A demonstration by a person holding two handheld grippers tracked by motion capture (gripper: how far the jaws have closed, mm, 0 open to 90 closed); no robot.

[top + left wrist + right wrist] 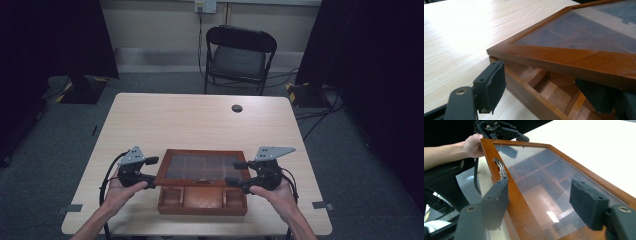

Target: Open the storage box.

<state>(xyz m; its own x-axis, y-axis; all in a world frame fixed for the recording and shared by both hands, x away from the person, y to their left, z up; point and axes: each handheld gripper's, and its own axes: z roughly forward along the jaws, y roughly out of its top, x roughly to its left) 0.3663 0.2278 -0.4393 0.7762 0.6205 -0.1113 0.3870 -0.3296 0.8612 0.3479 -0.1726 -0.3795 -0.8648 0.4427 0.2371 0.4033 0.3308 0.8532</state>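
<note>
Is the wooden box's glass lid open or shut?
Partly open: the lid is raised at its front edge, baring the box's front compartments.

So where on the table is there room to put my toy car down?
The far half of the table, between the wooden box and the small round hole, is bare. The strips at the left and right edges are bare too, but narrow. Near the person it is crowded: the box, its glass lid, and both tongs at its sides.

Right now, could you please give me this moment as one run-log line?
scene: wooden box on table | lid glass, partly raised | left gripper at lid's left corner, open | right gripper jaws astride lid's right corner, open
</note>
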